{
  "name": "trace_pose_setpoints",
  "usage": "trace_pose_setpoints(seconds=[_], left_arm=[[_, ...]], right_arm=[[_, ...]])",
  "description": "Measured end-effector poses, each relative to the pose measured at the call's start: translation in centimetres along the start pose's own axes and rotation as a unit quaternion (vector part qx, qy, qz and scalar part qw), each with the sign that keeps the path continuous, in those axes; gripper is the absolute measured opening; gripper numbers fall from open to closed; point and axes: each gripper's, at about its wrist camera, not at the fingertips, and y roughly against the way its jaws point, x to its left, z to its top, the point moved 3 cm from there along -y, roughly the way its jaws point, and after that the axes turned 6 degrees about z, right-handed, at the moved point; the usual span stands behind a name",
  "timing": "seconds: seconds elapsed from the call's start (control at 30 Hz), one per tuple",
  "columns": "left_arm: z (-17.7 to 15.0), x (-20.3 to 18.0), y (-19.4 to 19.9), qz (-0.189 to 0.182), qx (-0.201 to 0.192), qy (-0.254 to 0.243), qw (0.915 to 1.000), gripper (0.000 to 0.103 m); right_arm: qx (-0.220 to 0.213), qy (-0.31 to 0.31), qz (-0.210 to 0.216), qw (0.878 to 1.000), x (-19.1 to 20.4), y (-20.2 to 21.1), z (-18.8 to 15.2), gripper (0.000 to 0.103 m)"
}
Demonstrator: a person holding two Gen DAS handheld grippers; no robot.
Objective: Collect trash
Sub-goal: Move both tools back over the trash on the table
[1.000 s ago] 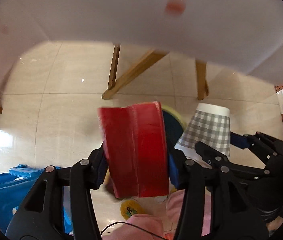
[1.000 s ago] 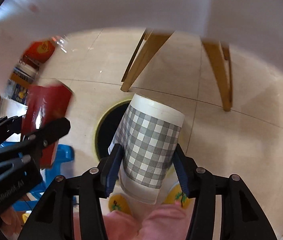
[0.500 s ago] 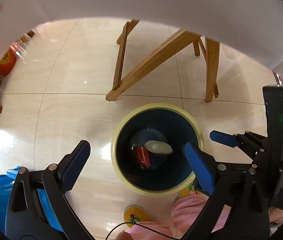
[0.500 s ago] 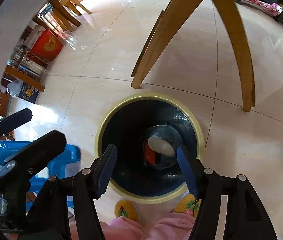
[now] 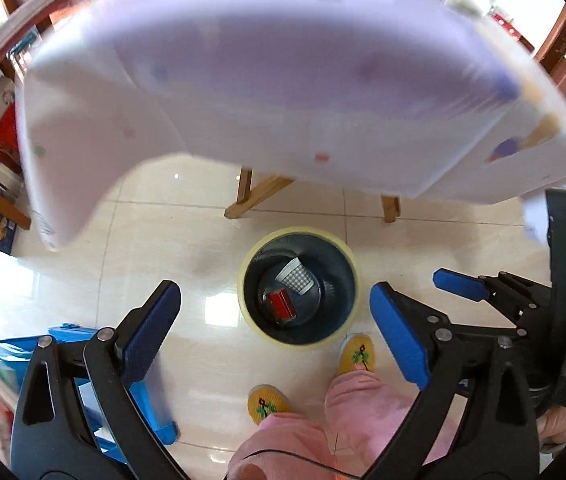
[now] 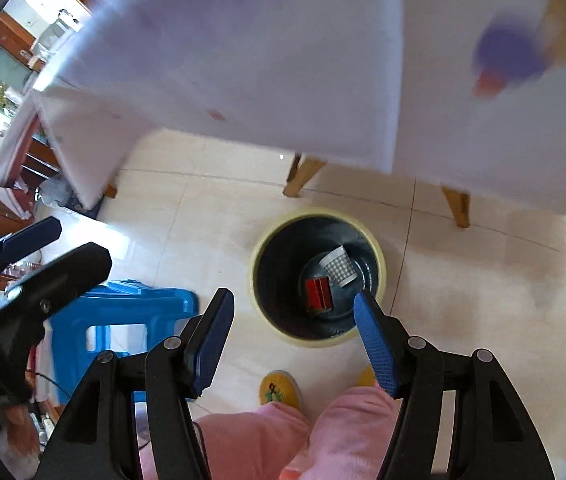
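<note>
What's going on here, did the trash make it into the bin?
Yes. Both grippers, left and right, are open and empty above the bin on the tiled floor. A red box and a checked cup lie side by side at its bottom. The person stands just behind the bin in yellow slippers, facing a cloth-covered table.

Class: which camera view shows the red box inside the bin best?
The right wrist view: the red box looks larger and sharper inside the bin. The left wrist view shows it smaller.
</note>
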Motion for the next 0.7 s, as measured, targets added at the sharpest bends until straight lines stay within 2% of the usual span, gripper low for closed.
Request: trace_pose_setpoints(seconds=[0.27, 0.43, 0.53, 0.7], left_arm=[[4.6, 1.1, 14.0, -0.005, -0.072, -0.031, 0.9969, 0.094], [8.0, 2.3, 22.2, -0.009, -0.126, -0.052, 0.9906, 0.094], [9.7, 2.4, 26.5, -0.009, -0.152, -0.061, 0.9865, 0.094], [11.9, 2.8, 30.8, -0.014, -0.188, -0.074, 0.9793, 0.094]], right_arm=[[-0.066, 0.023, -0.017, 0.997, 4.7, 14.1, 1.9, 0.064], [-0.134, 0.022, -0.033, 0.990, 7.6, 22.3, 3.9, 0.064], [-0.174, 0.019, -0.042, 0.984, 8.9, 26.1, 5.2, 0.064], [-0.221, 0.006, -0.051, 0.974, 9.7, 30.0, 7.5, 0.064]])
